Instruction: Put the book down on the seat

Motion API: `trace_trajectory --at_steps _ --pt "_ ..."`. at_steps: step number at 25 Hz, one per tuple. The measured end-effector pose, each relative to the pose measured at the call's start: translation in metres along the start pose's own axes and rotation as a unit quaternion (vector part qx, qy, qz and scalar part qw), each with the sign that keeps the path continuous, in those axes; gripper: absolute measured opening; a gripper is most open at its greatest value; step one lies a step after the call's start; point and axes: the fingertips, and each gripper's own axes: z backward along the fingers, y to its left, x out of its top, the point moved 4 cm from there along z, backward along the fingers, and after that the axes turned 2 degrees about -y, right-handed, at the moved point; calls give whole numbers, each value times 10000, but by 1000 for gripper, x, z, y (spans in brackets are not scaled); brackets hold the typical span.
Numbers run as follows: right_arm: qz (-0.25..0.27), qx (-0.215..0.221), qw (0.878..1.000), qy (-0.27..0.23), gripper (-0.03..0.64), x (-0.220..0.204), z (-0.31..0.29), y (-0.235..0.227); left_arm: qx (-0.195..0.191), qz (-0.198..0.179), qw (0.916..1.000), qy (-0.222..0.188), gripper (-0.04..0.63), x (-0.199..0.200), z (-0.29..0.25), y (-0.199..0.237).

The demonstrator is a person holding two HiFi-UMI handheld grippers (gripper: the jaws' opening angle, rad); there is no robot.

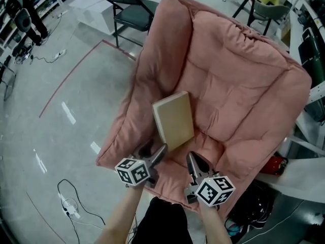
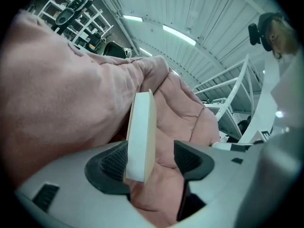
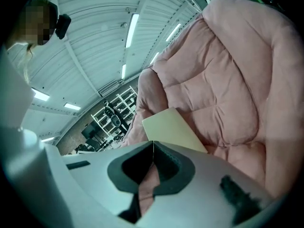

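A tan book [image 1: 174, 120] rests tilted on the seat of the pink padded armchair [image 1: 238, 85], its far end leaning against the left arm cushion. In the left gripper view the book [image 2: 140, 137] shows edge-on between the wide-apart jaws, close to the left pad [image 2: 114, 163], with a clear gap to the right pad. My left gripper [image 1: 154, 151] is open at the book's near left corner. My right gripper [image 1: 195, 162] hovers over the seat's front, just right of the book, shut with nothing in it. In the right gripper view the book [image 3: 171, 129] lies beyond the closed fingertips [image 3: 153, 148].
A black folding chair [image 1: 129, 11] stands behind the armchair at the left, and another chair [image 1: 264, 9] at the back right. Cables and a power strip [image 1: 71, 205] lie on the grey floor at the left. White frame parts and a red object [image 1: 274, 164] crowd the right side.
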Motion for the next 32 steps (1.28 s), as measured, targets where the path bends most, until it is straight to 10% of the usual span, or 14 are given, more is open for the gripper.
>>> trace_trajectory --at_steps 14,32 --pt "-191 44 9998 -62 12 31 42 42 -71 -143 9998 -100 286 29 34 -68" --pt "-336 94 9989 -306 12 75 104 138 30 -643 9965 -524 93 91 111 -174"
